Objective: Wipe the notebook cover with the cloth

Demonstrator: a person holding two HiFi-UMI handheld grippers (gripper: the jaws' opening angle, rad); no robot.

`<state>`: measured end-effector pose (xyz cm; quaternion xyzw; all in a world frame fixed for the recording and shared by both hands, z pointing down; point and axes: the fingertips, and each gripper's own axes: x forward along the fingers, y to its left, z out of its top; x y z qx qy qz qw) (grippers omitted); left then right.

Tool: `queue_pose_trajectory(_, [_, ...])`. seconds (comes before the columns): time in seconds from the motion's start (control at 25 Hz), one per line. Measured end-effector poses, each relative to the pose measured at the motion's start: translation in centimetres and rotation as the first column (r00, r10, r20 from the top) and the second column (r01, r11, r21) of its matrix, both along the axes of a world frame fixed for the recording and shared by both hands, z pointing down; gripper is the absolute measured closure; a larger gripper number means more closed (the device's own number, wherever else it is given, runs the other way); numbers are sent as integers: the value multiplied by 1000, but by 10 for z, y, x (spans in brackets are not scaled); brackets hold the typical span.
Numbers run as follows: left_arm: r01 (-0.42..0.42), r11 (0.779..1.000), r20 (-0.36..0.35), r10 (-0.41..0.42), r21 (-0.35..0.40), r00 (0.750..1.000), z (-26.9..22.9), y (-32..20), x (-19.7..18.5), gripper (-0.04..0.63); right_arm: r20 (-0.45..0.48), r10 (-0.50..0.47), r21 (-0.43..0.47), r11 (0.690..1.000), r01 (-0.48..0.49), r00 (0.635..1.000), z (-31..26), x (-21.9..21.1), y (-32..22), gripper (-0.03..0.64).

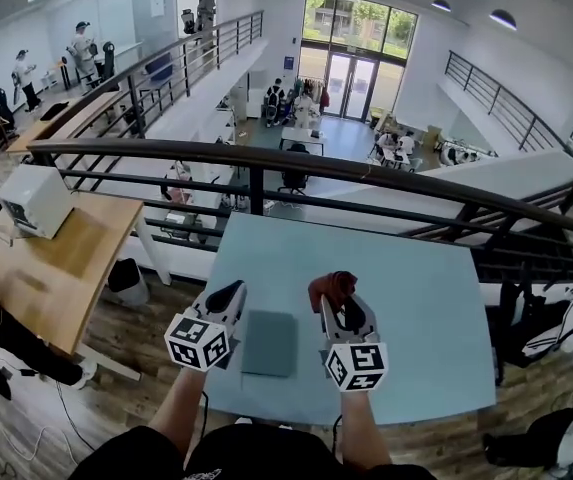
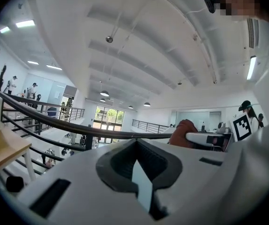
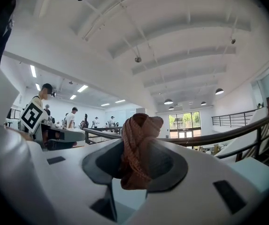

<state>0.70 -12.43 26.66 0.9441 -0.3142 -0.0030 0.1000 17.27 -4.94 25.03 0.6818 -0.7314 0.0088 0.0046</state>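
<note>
Notebook [image 1: 269,343] lies on the table [image 1: 416,298], railing [image 1: 366,171] behind.

Work surface: one pale blue-grey table [image 1: 416,298], filling the centre of the head view. Its top is flat and plain. Its far edge lies toward the upper part of the frame, just in front of a dark railing [image 1: 266,163]; its near edge is at the lower centre. One item lies directly on it: a closed grey-green notebook [image 1: 269,343], flat, in the lower centre-left part, near the near edge. The table stands on a wooden plank floor [image 1: 156,308].
</note>
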Motion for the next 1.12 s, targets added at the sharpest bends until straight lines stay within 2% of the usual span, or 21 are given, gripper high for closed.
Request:
queue_pose_trajectory(0.24, [4, 1000, -12, -4, 29, 1000, -14, -1, 2, 589, -2, 5, 40, 999, -4, 1000, -19, 5, 3, 482])
queue_pose_trajectory(1.12, [-2, 999, -22, 3, 32, 1000, -14, 10, 8, 589, -15, 30, 15, 999, -30, 999, -11, 16, 17, 482])
